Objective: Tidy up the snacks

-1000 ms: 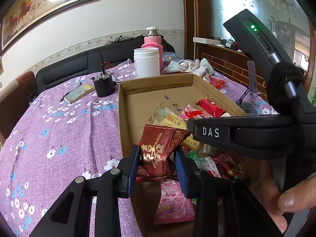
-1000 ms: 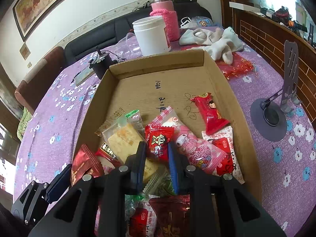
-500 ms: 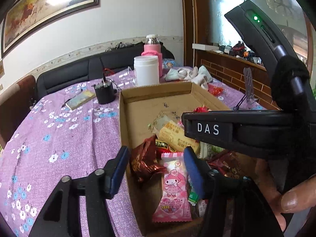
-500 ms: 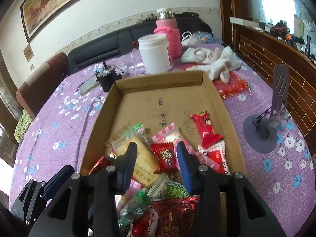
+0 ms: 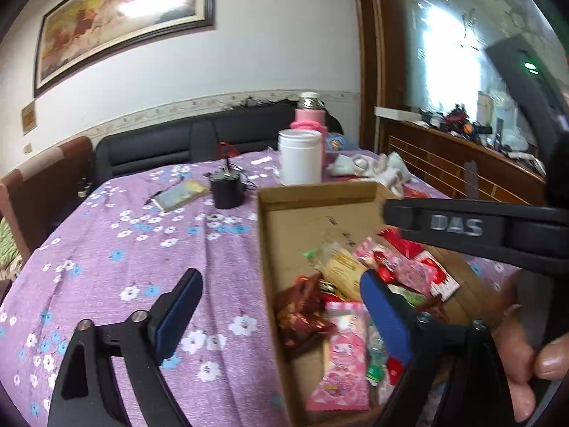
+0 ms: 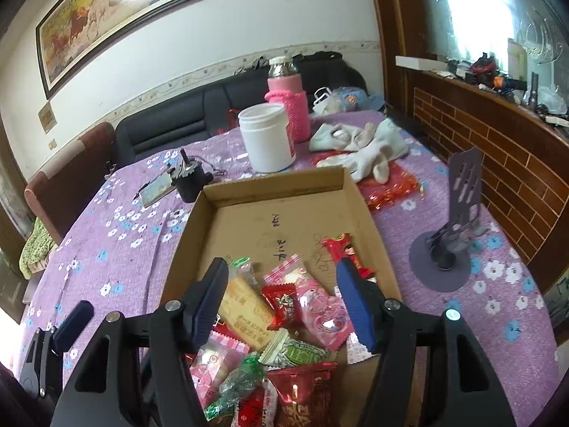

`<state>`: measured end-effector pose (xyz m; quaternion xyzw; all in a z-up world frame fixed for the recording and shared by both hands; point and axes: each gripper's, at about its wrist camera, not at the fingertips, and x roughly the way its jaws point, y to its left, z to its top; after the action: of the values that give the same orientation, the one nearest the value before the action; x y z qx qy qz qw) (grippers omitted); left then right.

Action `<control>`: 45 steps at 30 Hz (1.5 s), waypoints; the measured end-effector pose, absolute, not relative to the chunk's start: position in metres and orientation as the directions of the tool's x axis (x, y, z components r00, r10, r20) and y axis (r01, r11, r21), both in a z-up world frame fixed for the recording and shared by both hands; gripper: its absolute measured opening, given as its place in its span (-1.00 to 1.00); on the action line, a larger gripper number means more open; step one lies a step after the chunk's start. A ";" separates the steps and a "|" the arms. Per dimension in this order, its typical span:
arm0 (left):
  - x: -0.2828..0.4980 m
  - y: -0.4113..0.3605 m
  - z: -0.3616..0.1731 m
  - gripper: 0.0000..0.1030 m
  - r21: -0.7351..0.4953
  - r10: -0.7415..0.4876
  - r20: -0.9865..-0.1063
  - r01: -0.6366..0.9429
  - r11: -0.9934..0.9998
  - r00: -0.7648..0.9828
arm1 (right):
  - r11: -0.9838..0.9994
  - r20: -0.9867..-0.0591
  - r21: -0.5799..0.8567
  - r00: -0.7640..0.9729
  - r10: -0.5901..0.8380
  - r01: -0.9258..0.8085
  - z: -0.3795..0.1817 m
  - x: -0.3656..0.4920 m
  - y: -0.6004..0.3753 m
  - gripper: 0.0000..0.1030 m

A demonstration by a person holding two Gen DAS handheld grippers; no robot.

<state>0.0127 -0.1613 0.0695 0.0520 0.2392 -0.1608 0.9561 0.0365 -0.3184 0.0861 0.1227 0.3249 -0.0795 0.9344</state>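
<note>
A shallow cardboard box (image 6: 277,185) on the purple flowered tablecloth holds several snack packets. My right gripper (image 6: 282,300) hovers over its near end with the jaws opening. A small red packet (image 6: 284,306) lies in the box below the gap, and neither pad touches it. My left gripper (image 5: 281,313) straddles the box's left wall (image 5: 266,249), jaws opening wide. A dark red foil packet (image 5: 302,315) lies loose in the box between its fingers, beside a pink packet (image 5: 343,352). The right gripper's black body (image 5: 462,227) crosses the left wrist view, with a person's fingers (image 5: 526,352) on it.
Behind the box stand a white jar (image 6: 266,138), a bottle in a pink knitted sleeve (image 6: 286,103) and a black cup (image 6: 188,181). White cloths (image 6: 362,146) and a red wrapper (image 6: 391,188) lie at the back right. A grey phone stand (image 6: 451,245) is on the right.
Both grippers opened and lifted. The left one let go of the dark red foil packet and the right one let go of the small red packet. Both packets now lie in the box.
</note>
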 end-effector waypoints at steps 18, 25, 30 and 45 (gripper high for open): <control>0.009 -0.133 0.099 0.98 -0.013 -0.219 -0.500 0.246 0.969 0.838 | 0.931 -0.606 0.131 0.771 -0.198 0.342 0.071 -0.072 -0.318 0.69; -0.011 -0.112 0.118 0.98 0.044 -0.174 -0.542 0.235 0.971 0.822 | 0.945 -0.611 0.096 0.768 -0.192 0.313 0.059 -0.089 -0.298 0.70; -0.044 -0.086 0.102 0.98 0.071 -0.106 -0.590 0.182 0.981 0.800 | 0.957 -0.628 0.065 0.757 -0.181 0.282 0.049 -0.091 -0.279 0.69; -0.072 -0.078 0.050 0.98 0.176 -0.013 -0.610 0.152 0.973 0.793 | 0.948 -0.585 -0.041 0.762 -0.278 0.314 0.051 -0.099 -0.257 0.70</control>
<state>-0.0721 -0.0780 0.0496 0.1085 0.3190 -0.0439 0.9405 -0.0986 -0.2567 0.0511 0.0297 0.3069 -0.1579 0.9381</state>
